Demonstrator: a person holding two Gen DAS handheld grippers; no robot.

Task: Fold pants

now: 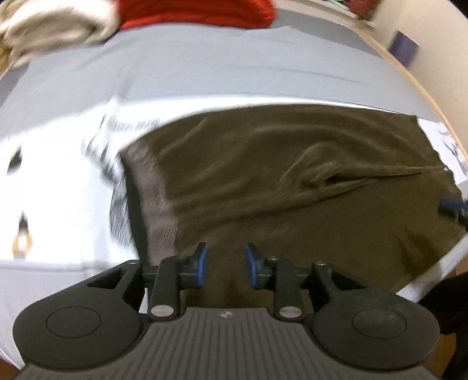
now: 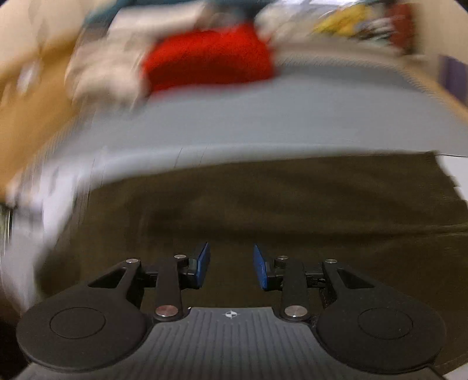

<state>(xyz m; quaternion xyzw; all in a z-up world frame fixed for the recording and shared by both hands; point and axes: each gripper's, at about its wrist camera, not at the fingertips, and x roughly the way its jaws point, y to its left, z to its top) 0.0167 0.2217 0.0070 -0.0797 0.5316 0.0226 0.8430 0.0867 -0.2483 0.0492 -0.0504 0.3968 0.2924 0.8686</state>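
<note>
Both jaws gape empty above the olive pants, seemingly spread flat.

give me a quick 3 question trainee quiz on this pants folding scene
1. True or false: the left tool is clamped on the olive-brown fabric pants.
2. Which item lies at the far end of the grey sheet? A) red knitted garment B) blue towel C) black shoe
3. Fill in: the right tool has its jaws ____, with nothing between them.

Key: 1 false, its jaws stand apart over the pants. 2 A. 3 open.
</note>
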